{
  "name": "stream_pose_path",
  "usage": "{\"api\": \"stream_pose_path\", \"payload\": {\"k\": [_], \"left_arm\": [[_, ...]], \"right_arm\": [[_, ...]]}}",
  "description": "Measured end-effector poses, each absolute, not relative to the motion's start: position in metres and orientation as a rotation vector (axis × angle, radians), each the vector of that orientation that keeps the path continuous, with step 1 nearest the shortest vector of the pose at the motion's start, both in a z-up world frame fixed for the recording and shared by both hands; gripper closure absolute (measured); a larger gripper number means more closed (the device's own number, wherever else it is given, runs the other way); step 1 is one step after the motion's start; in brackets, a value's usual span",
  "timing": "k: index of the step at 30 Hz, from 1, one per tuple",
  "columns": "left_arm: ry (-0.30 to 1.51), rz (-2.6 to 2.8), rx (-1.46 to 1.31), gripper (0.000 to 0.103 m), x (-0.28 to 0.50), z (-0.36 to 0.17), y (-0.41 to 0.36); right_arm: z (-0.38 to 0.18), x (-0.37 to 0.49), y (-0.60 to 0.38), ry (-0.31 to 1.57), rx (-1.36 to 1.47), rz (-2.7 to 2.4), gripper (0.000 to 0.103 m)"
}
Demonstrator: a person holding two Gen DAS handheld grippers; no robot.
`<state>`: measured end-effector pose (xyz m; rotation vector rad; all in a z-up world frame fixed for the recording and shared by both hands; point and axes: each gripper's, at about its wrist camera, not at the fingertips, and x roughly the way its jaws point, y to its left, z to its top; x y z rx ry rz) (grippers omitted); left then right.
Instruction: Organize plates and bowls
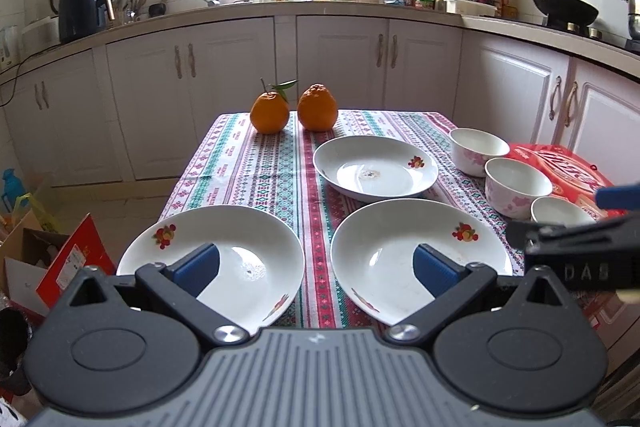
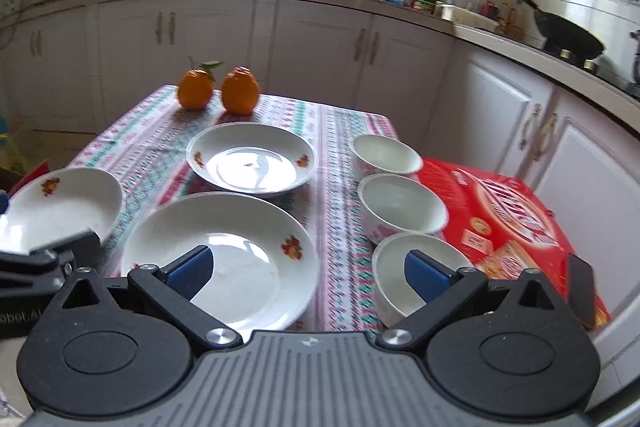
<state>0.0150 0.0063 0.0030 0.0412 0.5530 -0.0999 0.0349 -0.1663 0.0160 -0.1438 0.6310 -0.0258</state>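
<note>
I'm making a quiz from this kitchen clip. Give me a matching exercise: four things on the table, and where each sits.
Things:
1. oranges
2. bowls
3. red box
4. far plate

Places:
A. in a row along the table's right side
B. at the far edge of the tablecloth
C. right of the bowls, at the table's edge
D. behind the two near plates, mid-table

Pairs: 1-B, 2-A, 3-C, 4-D

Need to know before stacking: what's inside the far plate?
The far plate holds no food, only a small brownish speck at its centre and painted fruit on its rim. Whatever lies beneath it is hidden.
</note>
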Motion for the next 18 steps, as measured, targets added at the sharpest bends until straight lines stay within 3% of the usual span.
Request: {"api": "stream_pose_path", "payload": {"k": [9,18], "left_arm": [[0.586,-0.093,0.054,0.001,0.022,-0.012,0.043],[0.682,-0.092,0.063,0.001,0.019,-0.037,0.093]], "right_arm": [[0.028,0.069,-0.166,0.586,-0.111,0.198,0.000],[0.025,0.115,-0.139,0.662,-0.045,0.463,0.000]]}}
